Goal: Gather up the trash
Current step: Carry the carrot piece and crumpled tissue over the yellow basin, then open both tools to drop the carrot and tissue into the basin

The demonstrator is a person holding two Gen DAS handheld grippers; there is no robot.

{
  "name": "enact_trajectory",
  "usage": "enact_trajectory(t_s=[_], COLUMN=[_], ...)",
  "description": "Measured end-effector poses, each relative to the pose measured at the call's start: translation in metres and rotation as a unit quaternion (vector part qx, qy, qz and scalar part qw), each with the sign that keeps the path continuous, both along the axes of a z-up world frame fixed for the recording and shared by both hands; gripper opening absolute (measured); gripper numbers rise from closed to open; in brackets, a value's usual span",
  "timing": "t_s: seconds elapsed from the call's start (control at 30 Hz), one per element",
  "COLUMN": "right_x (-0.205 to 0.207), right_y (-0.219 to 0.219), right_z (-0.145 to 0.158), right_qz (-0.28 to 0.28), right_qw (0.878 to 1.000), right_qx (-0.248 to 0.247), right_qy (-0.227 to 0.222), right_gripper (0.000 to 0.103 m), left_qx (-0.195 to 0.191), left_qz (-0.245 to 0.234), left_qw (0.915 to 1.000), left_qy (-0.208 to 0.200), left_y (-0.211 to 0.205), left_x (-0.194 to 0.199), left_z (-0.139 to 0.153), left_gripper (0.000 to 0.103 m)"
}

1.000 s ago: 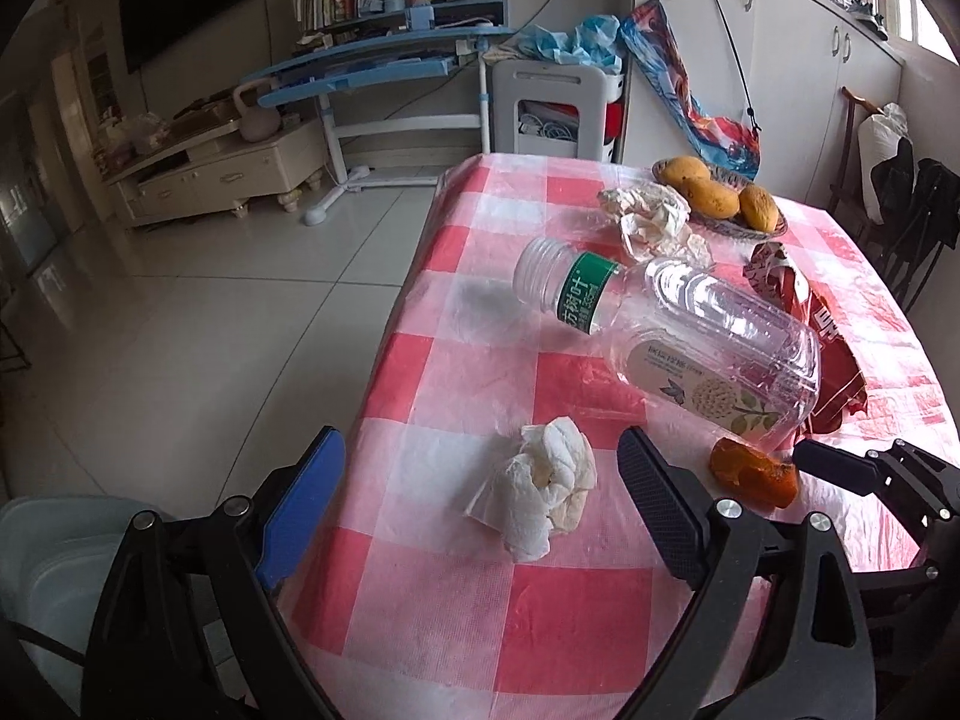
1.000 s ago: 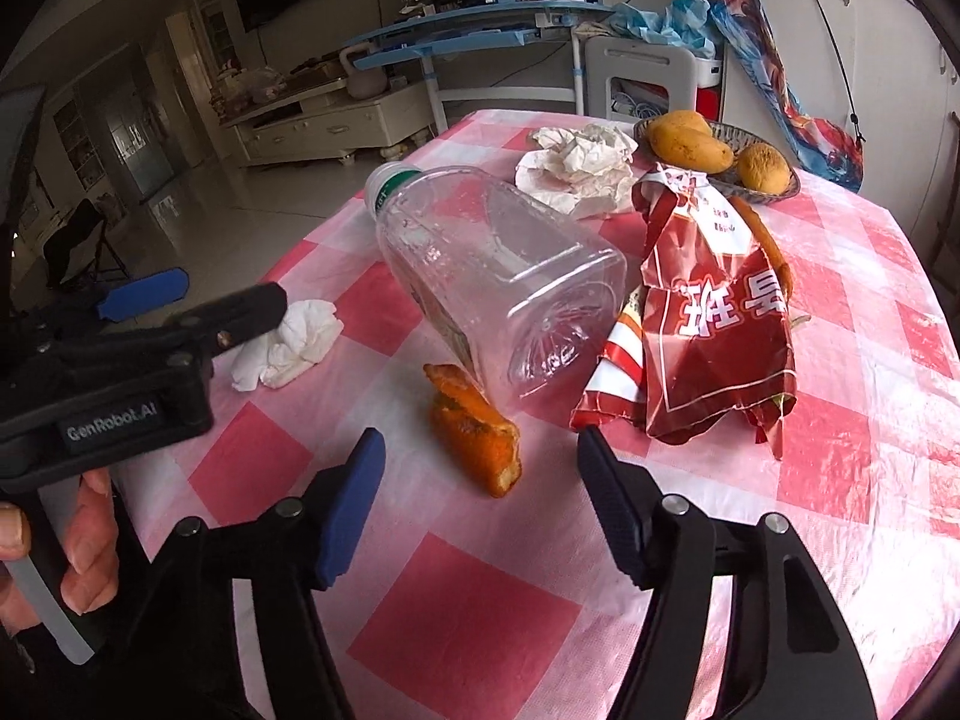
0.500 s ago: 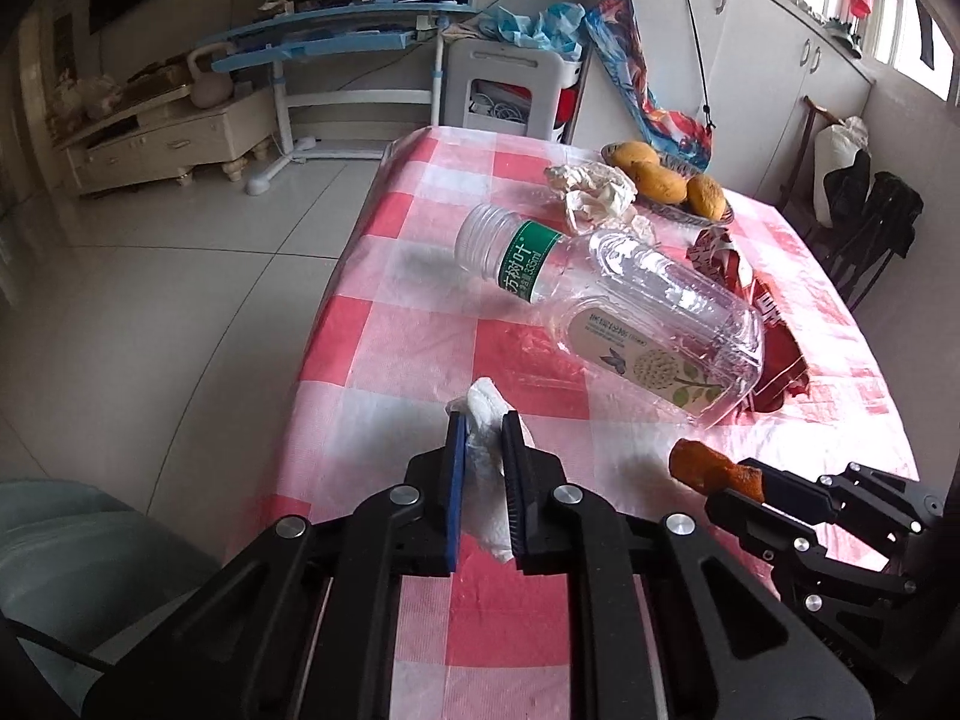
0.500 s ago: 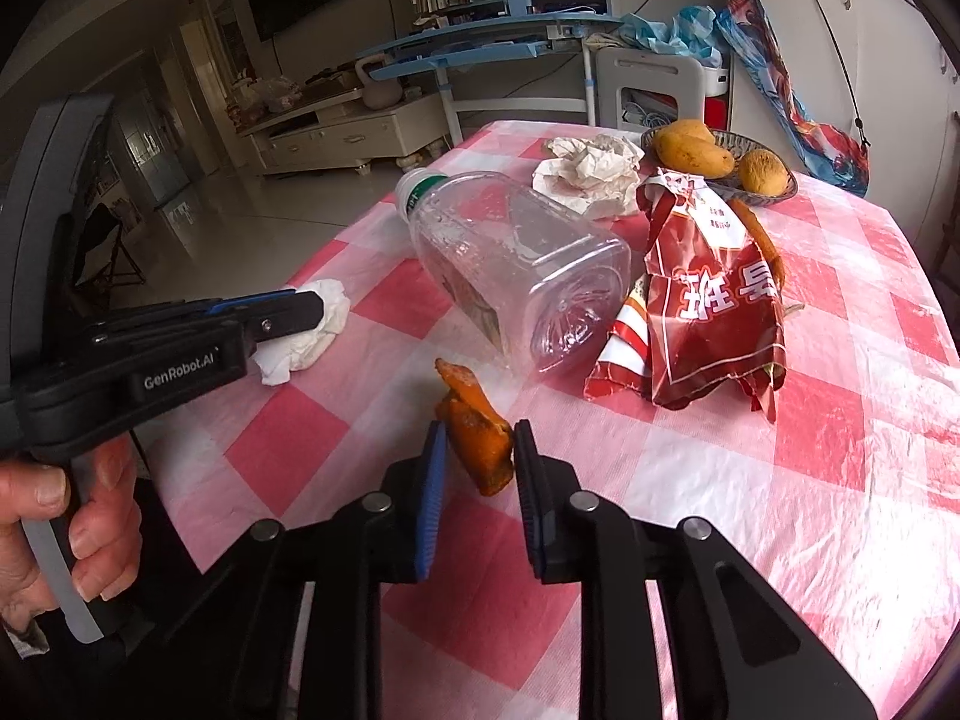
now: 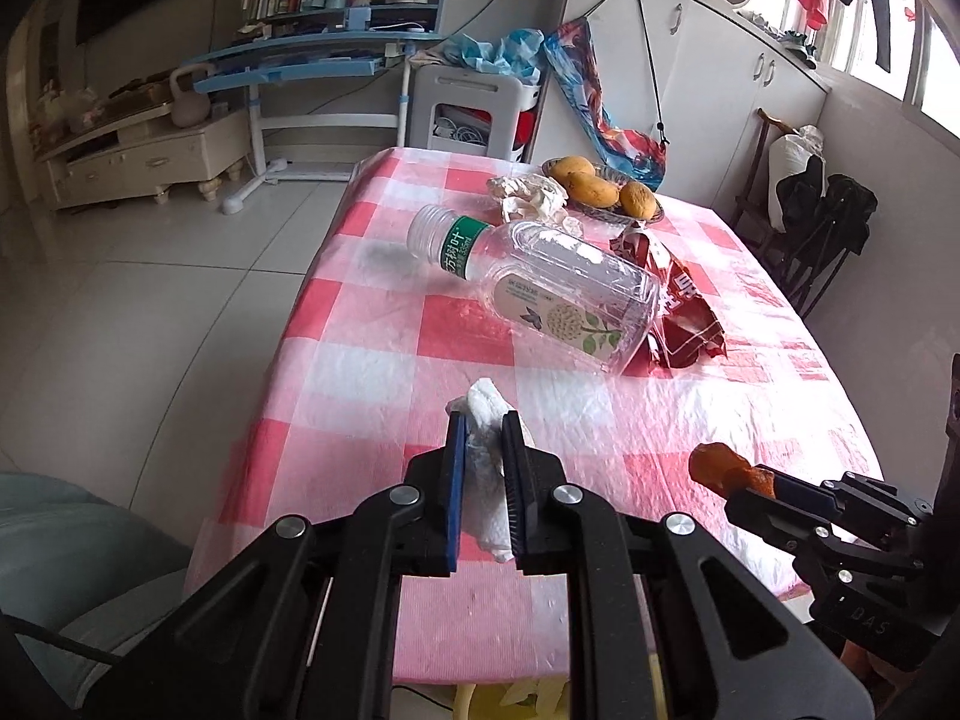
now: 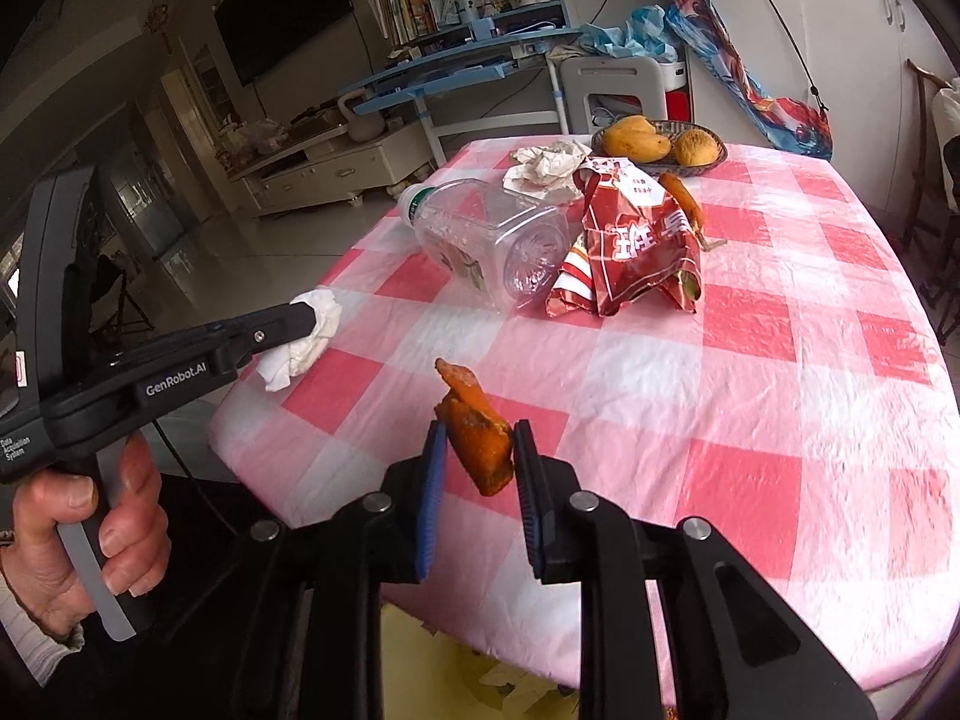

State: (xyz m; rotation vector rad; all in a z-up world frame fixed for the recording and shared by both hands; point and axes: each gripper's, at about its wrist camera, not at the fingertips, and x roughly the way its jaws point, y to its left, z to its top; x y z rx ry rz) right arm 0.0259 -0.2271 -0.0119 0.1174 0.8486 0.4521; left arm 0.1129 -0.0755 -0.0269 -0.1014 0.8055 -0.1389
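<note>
- Left gripper (image 5: 485,468) clamped on white tissue (image 5: 489,480), lifted off the table (image 5: 360,372) near its front left edge; tissue hanging below the pads.
- Seen from the right wrist view: same gripper (image 6: 309,317) side-on, tissue (image 6: 306,339) bunched at its tip, left hand (image 6: 90,540) around the handle.
- Right gripper (image 6: 477,468) closed on orange peel (image 6: 477,435), held above the front edge of the table (image 6: 780,420); peel sticking up past the pads.
- Peel (image 5: 717,471) also visible at lower right of the left view, at the tip of the right gripper (image 5: 768,489).
- On the table, well beyond both grippers: clear bottle (image 5: 540,288) lying on its side, neck pointing left.
- Red bag (image 6: 630,240) crumpled, touching the bottle's base.
- Crumpled paper (image 6: 549,165) behind the bottle, just beside basket (image 6: 714,162) with yellow fruit (image 6: 636,141).
- Second peel strip (image 6: 681,198) lying against the bag's far side.
</note>
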Motion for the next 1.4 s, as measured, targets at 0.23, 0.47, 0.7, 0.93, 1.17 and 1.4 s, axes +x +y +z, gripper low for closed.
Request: enact_trajectory(t_s=[0.23, 0.47, 0.7, 0.93, 1.17, 1.4], right_x=[-0.028, -0.065, -0.094, -0.102, -0.104, -0.104], right_y=[0.001, 0.007, 0.017, 0.018, 0.010, -0.010], right_z=[0.001, -0.009, -0.018, -0.023, -0.021, -0.011], right_qz=[0.008, 0.022, 0.036, 0.027, 0.001, -0.058], right_qw=[1.000, 0.999, 0.997, 0.996, 0.998, 0.998], right_qx=[-0.002, -0.019, -0.044, -0.056, -0.045, -0.018], right_qy=[0.008, 0.029, 0.047, 0.058, 0.053, 0.024], right_gripper=[0.023, 0.023, 0.023, 0.032, 0.050, 0.075], left_qx=[0.004, 0.003, 0.003, 0.005, 0.009, 0.013], left_qz=[-0.011, -0.022, -0.033, -0.043, -0.053, -0.078], left_qw=[0.9999, 0.9997, 0.9993, 0.9988, 0.9982, 0.9968], left_qy=[-0.001, -0.007, -0.016, -0.023, -0.026, -0.012], left_y=[-0.006, -0.008, -0.009, -0.012, -0.017, -0.028], left_x=[-0.028, -0.054, -0.077, -0.094, -0.106, -0.122], left_z=[-0.001, 0.001, 0.005, 0.007, 0.008, 0.002], left_gripper=[0.012, 0.012, 0.012, 0.012, 0.012, 0.013])
